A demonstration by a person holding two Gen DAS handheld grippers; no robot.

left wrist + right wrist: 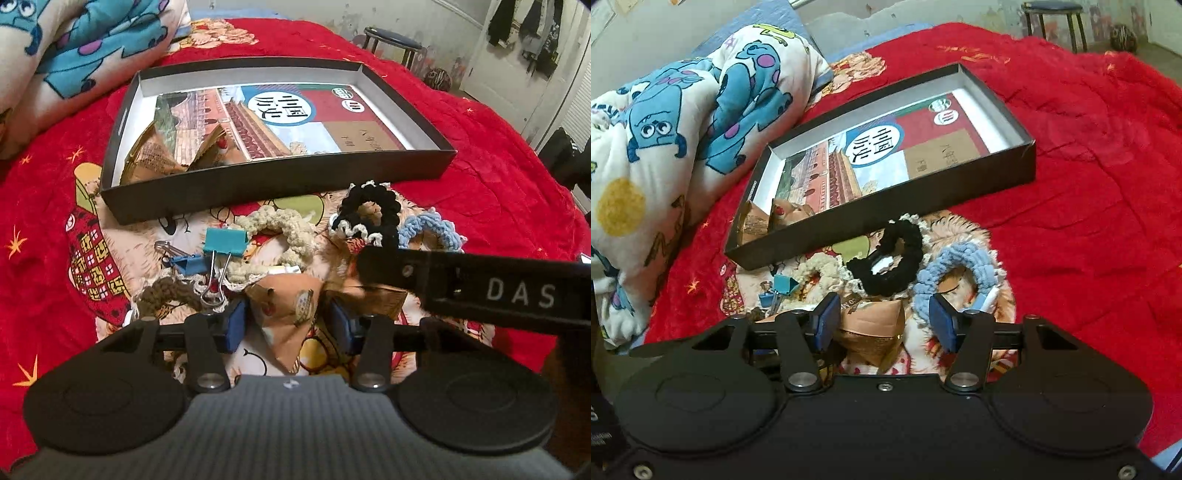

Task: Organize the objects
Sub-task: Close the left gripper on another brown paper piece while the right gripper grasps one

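Observation:
A black shallow box (280, 184) (886, 210) lies on the red bedspread and holds a book (295, 118) and tan triangular packets (155, 155) in its near left corner. In front of it lie cream (280, 229), black (369, 218) and blue (960, 273) scrunchies and a teal binder clip (225, 240). My left gripper (288, 325) is open, and a tan packet (288, 306) lies between its blue pads. My right gripper (884, 321) is open over a tan packet (875, 325), with a gap on its right side. The right gripper's black finger (443, 277) crosses the left wrist view.
A folded quilt with a blue monster print (74, 48) (683, 129) lies left of the box. A blue binder clip (184, 264) and a brown scrunchie (166, 291) sit near my left pad. A stool (393, 40) stands beyond the bed.

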